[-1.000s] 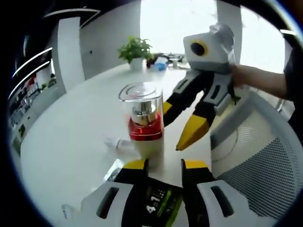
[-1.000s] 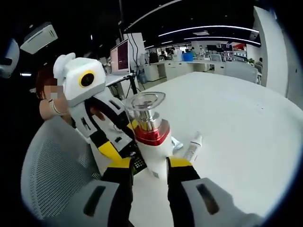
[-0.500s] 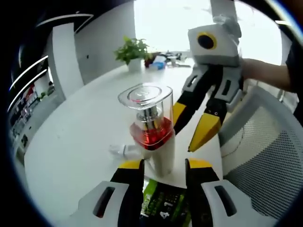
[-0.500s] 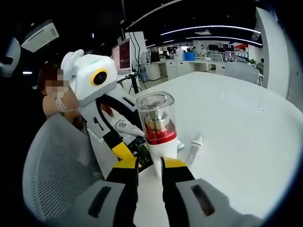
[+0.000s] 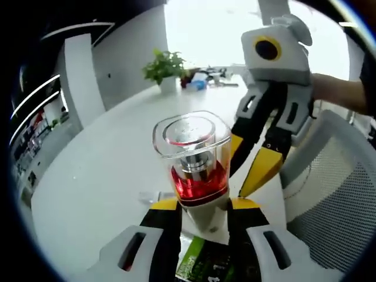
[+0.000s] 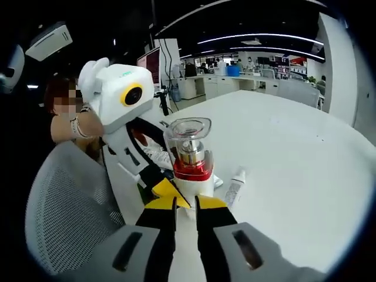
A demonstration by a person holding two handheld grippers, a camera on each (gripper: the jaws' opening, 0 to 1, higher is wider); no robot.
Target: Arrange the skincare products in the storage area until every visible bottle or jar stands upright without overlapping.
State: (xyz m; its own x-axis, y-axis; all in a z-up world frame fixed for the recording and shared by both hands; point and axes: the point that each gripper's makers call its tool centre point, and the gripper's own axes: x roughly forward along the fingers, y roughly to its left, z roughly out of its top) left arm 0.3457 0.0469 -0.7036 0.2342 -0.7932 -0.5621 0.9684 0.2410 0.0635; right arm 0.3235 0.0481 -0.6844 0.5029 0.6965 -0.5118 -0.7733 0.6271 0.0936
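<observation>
White counter (image 6: 305, 158) lies open beyond; grey mesh chair back (image 6: 64, 205) and small white tube (image 6: 234, 188) crowd the red-collared clear-capped bottle (image 6: 189, 161).

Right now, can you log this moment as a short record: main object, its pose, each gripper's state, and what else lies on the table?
main object: pump bottle with clear cap and red collar
pose: upright on the white table
left gripper: jaws on either side of the bottle's base; grip not confirmed
right gripper: jaws nearly together, just in front of the bottle
other items: small white tube lying flat; green packet
nearby: mesh chair back
</observation>
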